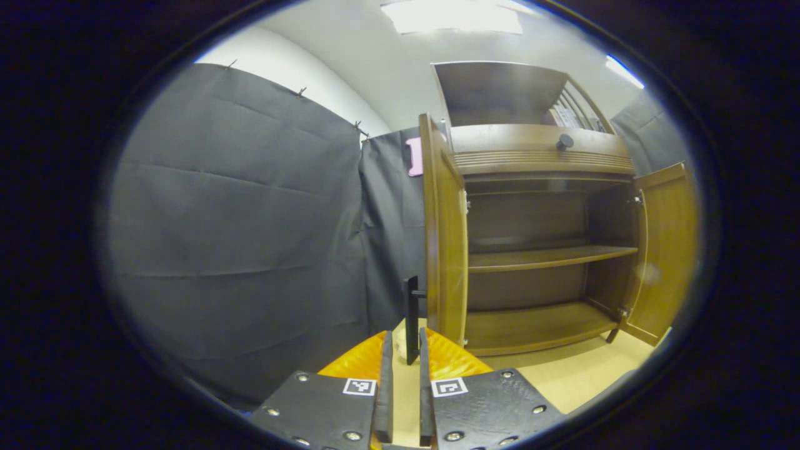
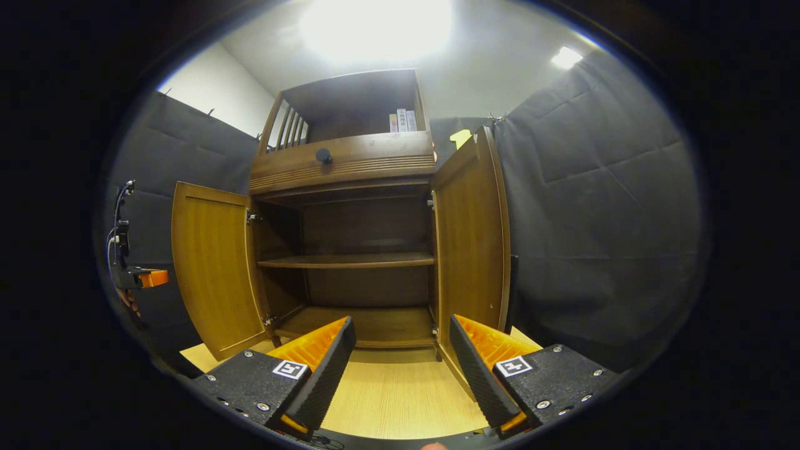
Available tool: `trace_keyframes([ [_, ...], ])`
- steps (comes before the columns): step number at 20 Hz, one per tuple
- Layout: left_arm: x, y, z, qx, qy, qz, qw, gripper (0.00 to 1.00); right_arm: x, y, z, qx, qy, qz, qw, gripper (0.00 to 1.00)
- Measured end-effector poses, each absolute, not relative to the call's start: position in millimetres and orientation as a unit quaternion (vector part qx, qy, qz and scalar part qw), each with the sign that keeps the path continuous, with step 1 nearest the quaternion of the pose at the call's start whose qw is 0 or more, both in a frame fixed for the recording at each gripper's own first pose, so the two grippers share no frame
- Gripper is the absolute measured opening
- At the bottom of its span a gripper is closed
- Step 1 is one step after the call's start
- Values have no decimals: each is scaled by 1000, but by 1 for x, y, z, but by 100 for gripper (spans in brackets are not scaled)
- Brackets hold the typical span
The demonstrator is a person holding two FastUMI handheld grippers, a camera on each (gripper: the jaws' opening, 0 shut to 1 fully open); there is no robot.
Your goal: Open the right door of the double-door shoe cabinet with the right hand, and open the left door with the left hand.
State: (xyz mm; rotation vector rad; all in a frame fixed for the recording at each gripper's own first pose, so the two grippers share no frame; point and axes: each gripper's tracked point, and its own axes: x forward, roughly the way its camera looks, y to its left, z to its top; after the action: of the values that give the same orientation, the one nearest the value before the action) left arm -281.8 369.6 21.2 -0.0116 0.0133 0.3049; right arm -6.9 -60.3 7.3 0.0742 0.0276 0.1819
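The left tool (image 1: pixel 404 369) is clamped on the upright handle (image 1: pixel 411 319) of the swung-out left door (image 1: pixel 445 237), while the right tool (image 2: pixel 400 369), fingers apart, sits just left of the open right door (image 2: pixel 472 244).

Both brown wooden doors of the shoe cabinet (image 2: pixel 350 206) stand swung out, so its front is unblocked. In the right gripper view the left door (image 2: pixel 212 269) flares out at nine o'clock and the right door (image 2: pixel 472 244) stands edge-on at three o'clock; between them the pale wooden floor (image 2: pixel 387 394) runs straight to the bottom board. Inside, one thin wooden middle shelf (image 2: pixel 347 260) splits the cavity into an upper and a lower bay. In the left gripper view the left door's slim black bar handle (image 1: pixel 411 319) stands at six o'clock between the left gripper (image 1: pixel 403 375) fingers, which are nearly closed around it. Black cloth wall (image 1: pixel 237 237) closes off nine o'clock.
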Motion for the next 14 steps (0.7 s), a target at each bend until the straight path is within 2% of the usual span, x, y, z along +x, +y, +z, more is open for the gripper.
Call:
trace_keyframes([
  [4,-315,321,35,-5,-2,124,992,17,-21,-64,19,39,6,93,995,93],
  [5,-326,306,38,-7,-1,115,993,22,-28,-66,19,39,6,97,994,93],
  [6,-333,293,38,-6,-1,107,994,17,-33,-66,20,41,6,98,994,94],
  [7,-340,283,41,-4,-2,99,995,17,-38,-66,21,44,4,99,994,94],
  [8,-347,273,42,0,-4,91,996,22,-44,-66,22,48,2,99,994,93],
  [9,-357,263,44,4,-5,83,996,22,-50,-67,22,51,2,98,994,93],
  [10,-366,252,43,7,-5,76,997,17,-56,-67,20,53,2,100,994,92],
  [11,-374,245,42,9,-6,71,997,17,-60,-66,19,53,3,101,993,94],
  [14,-389,225,35,17,-1,54,998,17,-71,-65,16,55,7,105,993,92],
])
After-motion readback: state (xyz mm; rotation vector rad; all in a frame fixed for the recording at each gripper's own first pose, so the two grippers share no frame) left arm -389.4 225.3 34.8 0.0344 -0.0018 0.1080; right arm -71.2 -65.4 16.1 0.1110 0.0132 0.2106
